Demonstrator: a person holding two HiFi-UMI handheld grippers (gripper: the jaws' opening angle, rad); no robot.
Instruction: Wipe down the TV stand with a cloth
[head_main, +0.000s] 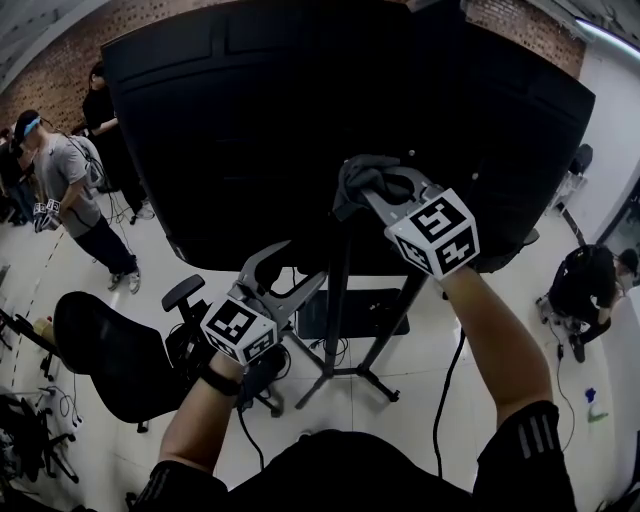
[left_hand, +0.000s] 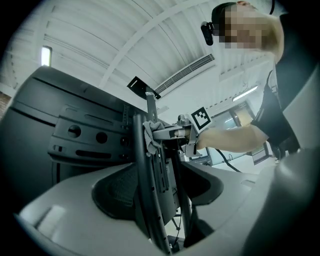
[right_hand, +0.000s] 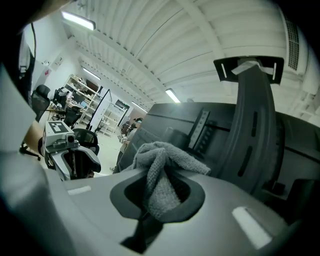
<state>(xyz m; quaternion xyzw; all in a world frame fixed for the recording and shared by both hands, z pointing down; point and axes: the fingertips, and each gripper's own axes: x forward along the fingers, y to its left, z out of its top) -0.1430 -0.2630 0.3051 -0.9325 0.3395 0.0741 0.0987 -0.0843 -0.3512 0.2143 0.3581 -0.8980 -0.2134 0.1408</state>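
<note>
The person stands behind a large black TV (head_main: 300, 110) on its stand, both arms reaching forward. The right claw (head_main: 375, 188) is clamped on a bunched grey cloth (head_main: 355, 178), which fills the gap between its jaws in the right gripper view and spills out over them. From the head view the cloth sits high up, at the lower edge of the TV's back, where the TV stand's upright (head_main: 338, 300) meets the screen. The left gripper view shows the cloth at the upright's edge, touching it or just beside it. The left claw (head_main: 300, 270) is lower and nearer, to the left of that upright, and pointed at it. Its jaws stand moderately apart with the dark upright rising between them in its own view; no pad can be seen pressing on it. The stand's legs (head_main: 365, 375) spread on the pale floor (head_main: 440, 340) beneath. A black office chair (head_main: 105, 360) stands near left on the floor. Farther left, two people (head_main: 70, 185) stand by a brick wall (head_main: 45, 80), and another person (head_main: 588, 285) crouches at the far right.
</note>
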